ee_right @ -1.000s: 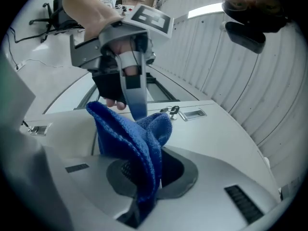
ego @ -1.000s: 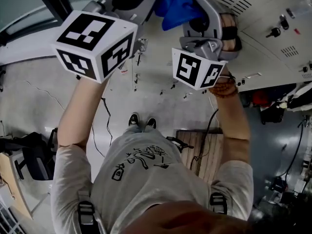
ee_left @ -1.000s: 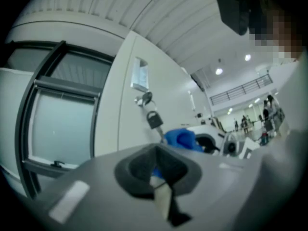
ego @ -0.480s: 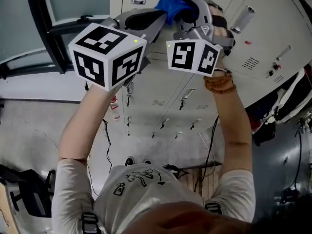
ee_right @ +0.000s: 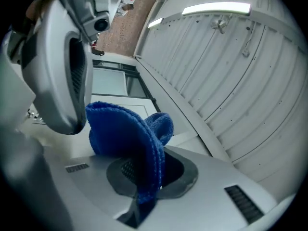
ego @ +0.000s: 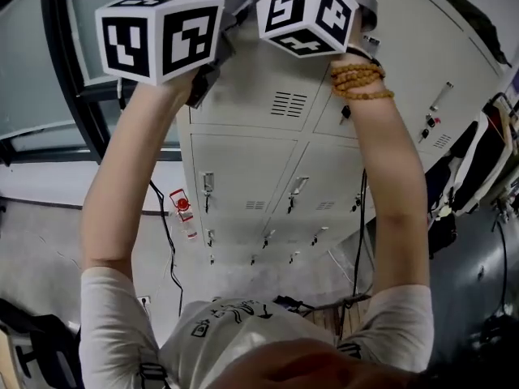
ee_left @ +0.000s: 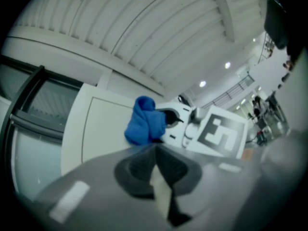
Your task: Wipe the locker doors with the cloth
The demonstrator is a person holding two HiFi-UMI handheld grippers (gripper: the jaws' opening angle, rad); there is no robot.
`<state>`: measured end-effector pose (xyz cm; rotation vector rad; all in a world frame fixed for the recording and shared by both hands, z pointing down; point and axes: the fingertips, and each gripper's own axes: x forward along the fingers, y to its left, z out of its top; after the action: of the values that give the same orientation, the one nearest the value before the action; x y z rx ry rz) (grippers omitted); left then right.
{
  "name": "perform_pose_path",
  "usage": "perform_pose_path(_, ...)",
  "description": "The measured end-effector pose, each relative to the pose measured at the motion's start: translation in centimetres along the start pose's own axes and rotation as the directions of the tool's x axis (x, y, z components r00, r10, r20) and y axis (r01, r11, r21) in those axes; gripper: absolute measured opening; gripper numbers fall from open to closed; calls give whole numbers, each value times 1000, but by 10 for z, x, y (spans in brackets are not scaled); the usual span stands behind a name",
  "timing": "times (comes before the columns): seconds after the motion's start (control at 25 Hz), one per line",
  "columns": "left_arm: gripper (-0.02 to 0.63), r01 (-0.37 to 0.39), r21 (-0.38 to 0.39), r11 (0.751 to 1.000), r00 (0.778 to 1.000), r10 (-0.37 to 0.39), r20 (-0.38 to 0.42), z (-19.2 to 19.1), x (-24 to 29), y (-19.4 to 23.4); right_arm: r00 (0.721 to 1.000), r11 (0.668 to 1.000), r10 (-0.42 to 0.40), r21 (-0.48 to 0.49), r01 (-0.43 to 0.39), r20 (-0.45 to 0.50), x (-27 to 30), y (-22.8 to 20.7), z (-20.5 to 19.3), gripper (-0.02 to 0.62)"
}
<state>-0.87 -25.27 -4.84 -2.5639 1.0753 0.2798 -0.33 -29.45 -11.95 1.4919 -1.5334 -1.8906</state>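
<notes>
The blue cloth (ee_right: 126,134) hangs folded between the jaws of my right gripper (ee_right: 144,177), which is shut on it. From the left gripper view the cloth (ee_left: 144,121) bulges out of the right gripper (ee_left: 185,126), close to a white locker panel (ee_left: 98,129). My left gripper (ee_left: 156,153) is just beside it, jaws together with nothing in them. In the head view both arms are raised high; only the marker cubes (ego: 158,35) (ego: 306,13) show, in front of the grey locker doors (ego: 268,164). The fingertips lie above that view's top edge.
A black window frame (ego: 57,79) stands left of the lockers. Keys hang in several door locks (ego: 345,113). Dark clothing (ego: 486,160) hangs at the right. A red-tagged item (ego: 182,209) sits at the lockers' foot. Corrugated ceiling (ee_right: 236,81) with a strip lamp (ee_right: 216,8) is overhead.
Both grippers have risen up the locker front together, with the cloth held throughout. The cloth and jaws have passed the head view's top edge, and more locker doors show below.
</notes>
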Motion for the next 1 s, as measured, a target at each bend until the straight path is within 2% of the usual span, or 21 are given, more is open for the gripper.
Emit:
perform_pose_path(0.16, 2, 2, 12, 1000, 1000, -2, 2, 12, 13, -3, 999, 999, -38, 10, 38, -23, 7, -32, -7, 29)
perform_pose_path(0.4, 2, 24, -7, 1000, 999, -25, -36, -20, 31, -15, 996, 996, -78, 28, 79, -50, -20, -21, -47, 29)
perform_pose_path(0.6, 2, 40, -46, 998, 997, -43, -69, -60, 29, -30, 996, 997, -74, -3, 74, -43, -60, 27, -63, 29)
perform_pose_path(0.72, 2, 37, -81, 996, 996, -43, -78, -86, 22, -37, 999, 999, -33, 38, 34, -35, -83, 64, -66, 29)
perform_pose_path(0.84, 2, 0, -115, 993, 993, -13, -113, -118, 10, -41, 999, 997, 18, 81, -16, -28, -108, 106, -69, 29)
perform_pose_path(1.0, 2, -43, -117, 992, 990, 26, -139, -153, 0, -39, 999, 993, 34, 114, -31, -23, -131, 144, -75, 29)
